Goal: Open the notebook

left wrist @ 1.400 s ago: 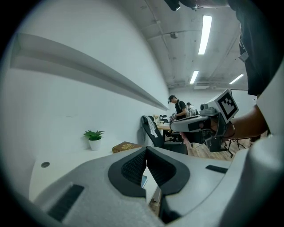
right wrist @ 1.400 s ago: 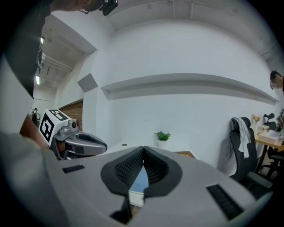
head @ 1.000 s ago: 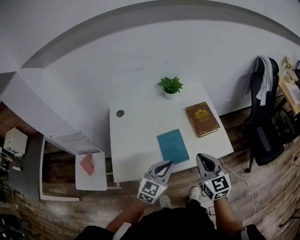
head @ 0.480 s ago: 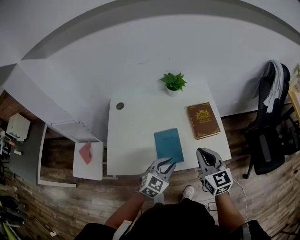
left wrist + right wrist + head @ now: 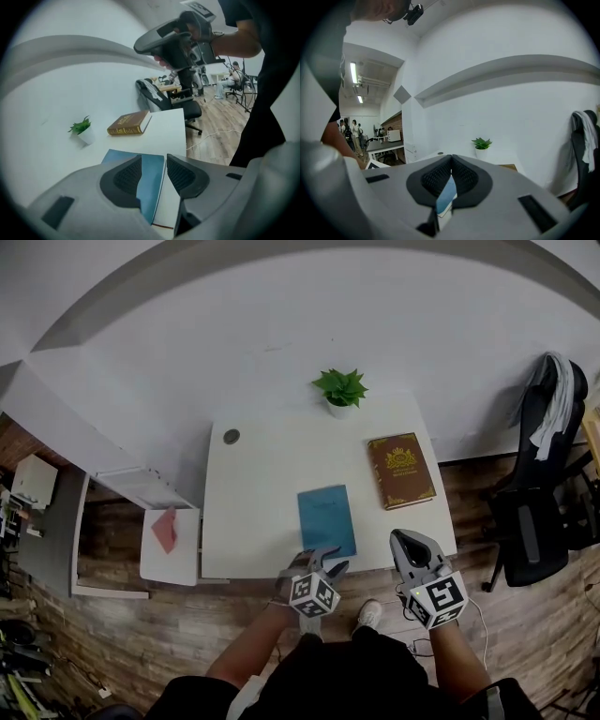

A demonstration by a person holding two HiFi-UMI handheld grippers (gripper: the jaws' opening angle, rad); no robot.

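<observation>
A teal notebook (image 5: pixel 326 518) lies closed on the white table (image 5: pixel 253 493), near its front edge. My left gripper (image 5: pixel 325 566) hangs just in front of the notebook's near edge, tilted down. Its jaws are opening, and nothing is pressed between them. In the left gripper view the notebook (image 5: pixel 151 180) shows through the gap of the left gripper (image 5: pixel 153 161). My right gripper (image 5: pixel 413 549) hovers off the table's front right corner, shut and holding nothing. In the right gripper view, the right gripper (image 5: pixel 451 159) has its tips together, with the notebook (image 5: pixel 446 198) visible beyond them.
A brown hardback book (image 5: pixel 401 471) lies at the table's right. A small potted plant (image 5: pixel 339 390) stands at the back edge, and a round grommet (image 5: pixel 231 437) is at the back left. A low white stand (image 5: pixel 169 545) is left of the table. An office chair (image 5: pixel 534 484) is to the right.
My left gripper has sunk toward the table's front edge and rolled, and its jaws have gone from shut to apart. The right gripper has shifted only a little.
</observation>
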